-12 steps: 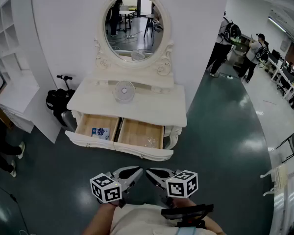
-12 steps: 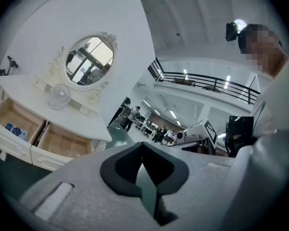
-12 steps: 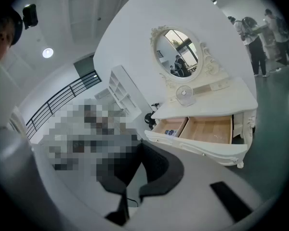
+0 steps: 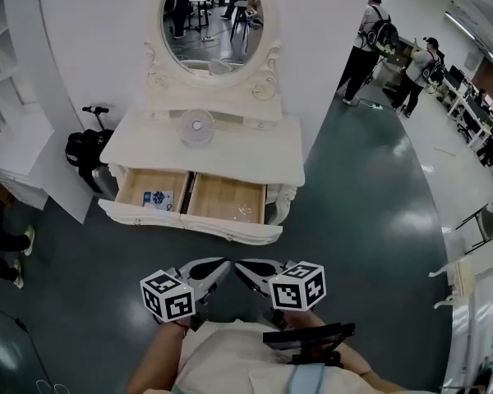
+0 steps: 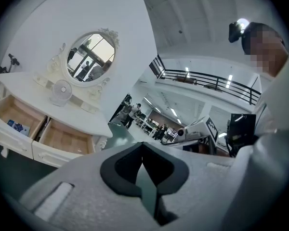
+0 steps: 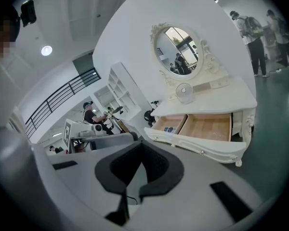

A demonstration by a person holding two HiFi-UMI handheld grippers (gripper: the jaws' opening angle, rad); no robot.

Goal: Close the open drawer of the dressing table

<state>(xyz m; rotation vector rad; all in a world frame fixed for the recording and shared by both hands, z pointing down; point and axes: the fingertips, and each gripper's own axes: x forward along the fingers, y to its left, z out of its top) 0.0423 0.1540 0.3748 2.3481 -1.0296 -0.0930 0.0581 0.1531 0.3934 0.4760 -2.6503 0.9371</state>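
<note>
Fingers of our left gripper (image 4: 222,263) and right gripper (image 4: 241,266) sat together, empty; only our view had shifted slightly, so the drawers (image 4: 227,199) stayed open, well ahead, untouched.

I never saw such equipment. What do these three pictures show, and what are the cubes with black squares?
A person carries two two-jaw tools; the cubes are part of them. One picture is from a camera on the head, two from cameras on the left gripper and right gripper. Both are shut, holding nothing. Ahead stands a dressing table with a mirror, a small fan on top, and two open drawers, one holding a small blue item.
</note>
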